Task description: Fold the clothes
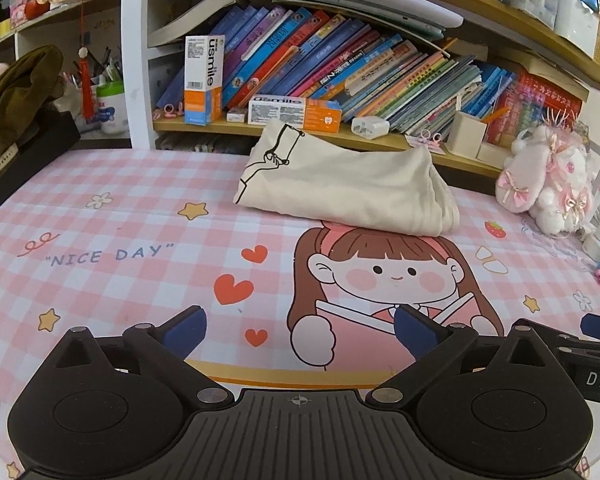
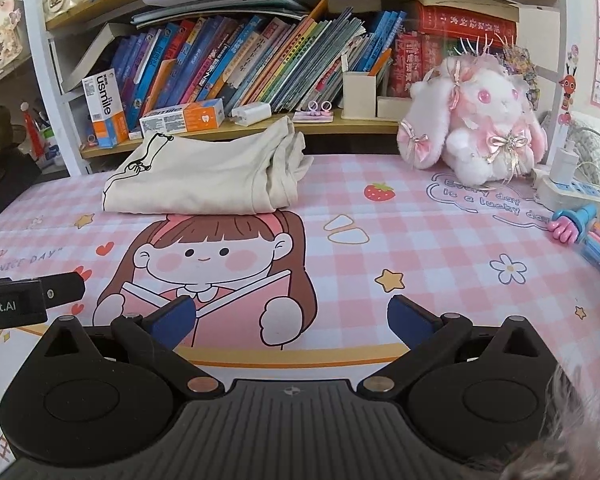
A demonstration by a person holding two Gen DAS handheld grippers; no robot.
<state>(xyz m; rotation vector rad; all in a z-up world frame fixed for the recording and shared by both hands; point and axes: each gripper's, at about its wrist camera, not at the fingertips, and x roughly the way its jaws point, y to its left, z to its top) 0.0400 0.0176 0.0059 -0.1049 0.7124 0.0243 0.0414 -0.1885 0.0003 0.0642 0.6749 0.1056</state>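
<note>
- The olive garment (image 1: 16, 92) is cut off by the left wrist view's left edge.
- The folded cream shirt (image 2: 204, 176) hides its own print beyond a few black lines.
- The book spines (image 2: 236, 60) carry lettering too small to read.

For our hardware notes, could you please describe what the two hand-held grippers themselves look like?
Both look alike. The left hand-held gripper and right hand-held gripper each have a matte black plastic body with a ribbed centre plate bearing a small crosshair mark, two round housings, silver pivot pins, and angled black fingers tipped with dark blue pads. White lettering shows on their sides. No cables are visible.
</note>
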